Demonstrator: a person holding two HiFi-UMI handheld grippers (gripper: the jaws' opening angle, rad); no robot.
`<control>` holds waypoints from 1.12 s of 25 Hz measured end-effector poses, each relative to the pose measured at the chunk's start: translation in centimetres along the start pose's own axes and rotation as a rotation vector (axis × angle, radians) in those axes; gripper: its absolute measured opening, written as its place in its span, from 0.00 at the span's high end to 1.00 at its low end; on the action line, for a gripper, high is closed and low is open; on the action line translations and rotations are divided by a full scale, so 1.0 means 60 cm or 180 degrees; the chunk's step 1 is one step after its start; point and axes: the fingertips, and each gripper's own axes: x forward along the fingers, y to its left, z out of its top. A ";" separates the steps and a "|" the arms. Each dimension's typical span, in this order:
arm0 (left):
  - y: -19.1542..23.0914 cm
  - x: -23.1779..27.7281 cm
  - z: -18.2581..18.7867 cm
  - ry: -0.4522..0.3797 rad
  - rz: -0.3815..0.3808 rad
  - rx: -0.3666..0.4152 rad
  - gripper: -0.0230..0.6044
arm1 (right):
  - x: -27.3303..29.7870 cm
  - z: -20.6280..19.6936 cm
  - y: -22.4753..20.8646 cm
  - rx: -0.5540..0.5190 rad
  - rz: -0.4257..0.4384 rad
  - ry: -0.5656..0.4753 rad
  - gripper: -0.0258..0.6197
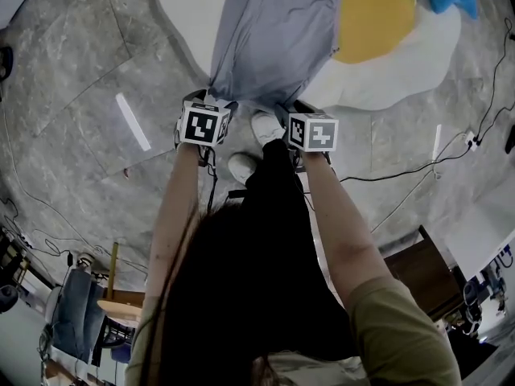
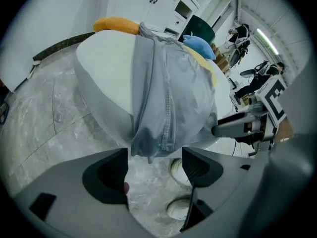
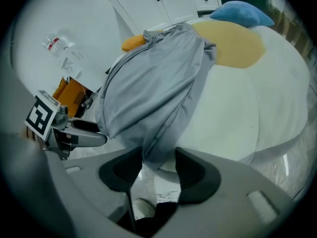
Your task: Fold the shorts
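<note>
Over the near edge of a white cushion (image 1: 402,63) hang the grey shorts (image 1: 273,39), their far end cut off by the head view's top edge and their underside hidden against the cushion. From above, the marker cubes cover both sets of jaws. Seen along its own jaws, the left gripper (image 2: 153,165) stands wide with the hem just beyond its tips, while the right gripper (image 3: 158,167) has narrowed onto a bunched hem corner that fills its gap.
</note>
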 end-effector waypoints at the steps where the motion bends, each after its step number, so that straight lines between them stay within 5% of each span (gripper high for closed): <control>1: 0.001 0.003 -0.003 0.0013 0.0015 -0.0001 0.44 | 0.001 0.000 -0.002 -0.0008 -0.0022 0.0018 0.64; 5: 0.005 0.010 -0.001 0.0058 0.0108 -0.0041 0.68 | -0.002 0.000 0.000 -0.0054 -0.0093 0.0055 0.65; 7: 0.003 0.014 0.001 0.0106 0.0122 -0.0001 0.77 | -0.006 -0.006 0.003 -0.0032 -0.0152 0.0057 0.74; 13: 0.008 0.010 0.005 0.0251 0.0149 0.0056 0.92 | -0.011 -0.007 0.000 0.0118 -0.0229 -0.0007 0.92; 19: -0.021 -0.026 0.007 -0.0034 -0.0455 -0.0499 0.94 | -0.046 -0.013 0.003 0.0217 0.0128 -0.0037 0.95; 28: -0.061 -0.143 0.052 -0.0062 -0.0526 -0.0194 0.94 | -0.162 0.040 0.030 0.0313 0.0754 -0.0132 0.95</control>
